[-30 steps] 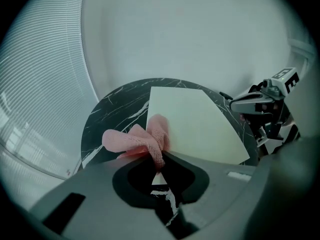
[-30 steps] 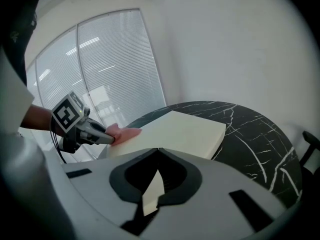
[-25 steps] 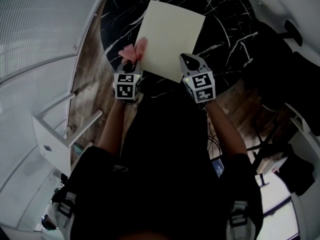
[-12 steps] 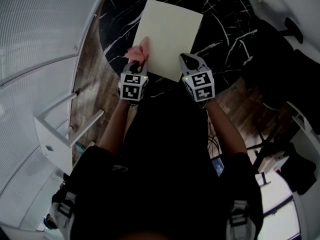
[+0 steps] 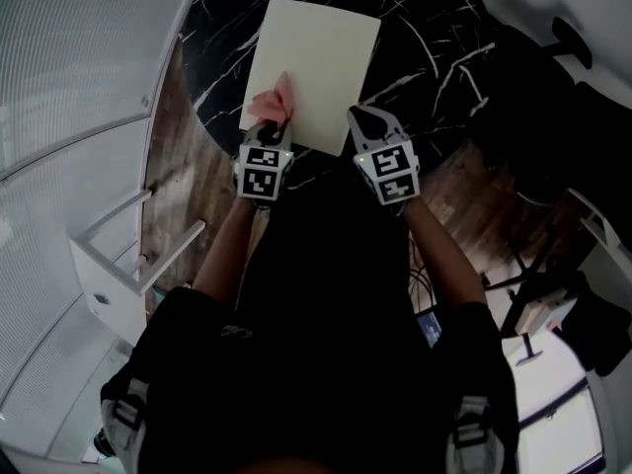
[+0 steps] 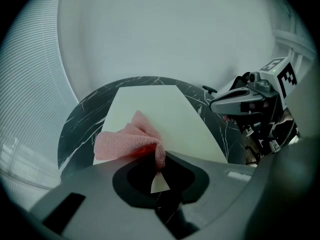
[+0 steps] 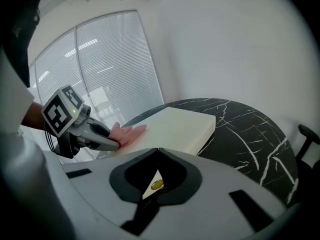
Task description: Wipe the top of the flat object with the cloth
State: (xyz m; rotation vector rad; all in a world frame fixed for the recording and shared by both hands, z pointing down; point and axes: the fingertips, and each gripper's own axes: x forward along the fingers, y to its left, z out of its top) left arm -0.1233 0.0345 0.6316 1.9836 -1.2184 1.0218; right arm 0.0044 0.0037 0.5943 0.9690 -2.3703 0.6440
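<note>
The left gripper (image 6: pixel 159 156) has its jaws pressed together on one corner of the pink cloth (image 6: pixel 129 140). The rest of the cloth is bunched up just ahead of the jaw tips and a little to their left. It rests on the top of the flat object (image 6: pixel 165 111), close to that object's near left edge. In the head view the same cloth (image 5: pixel 276 102) shows just beyond the left gripper (image 5: pixel 269 132), lying on the cream surface.

The right gripper (image 7: pixel 157 150) has its jaws closed against each other, and nothing is held between them. In the head view the tips of the right gripper (image 5: pixel 357 117) are at the near right corner of the flat object (image 5: pixel 314 62). I cannot tell if they touch it.

Ahead of both pairs of jaws the flat object (image 7: pixel 177 126) extends away. It is a pale cream rectangular slab, lying flat on the round black table (image 5: pixel 444 28) with white veins. The dark table top shows around the slab on all sides.

From the right gripper view, the left gripper (image 7: pixel 82 131) is to the left of the jaws, with the cloth (image 7: pixel 126 132) at its tip. Farther away, a white rack (image 5: pixel 109 265) stands on the wooden floor on the left gripper's side.
</note>
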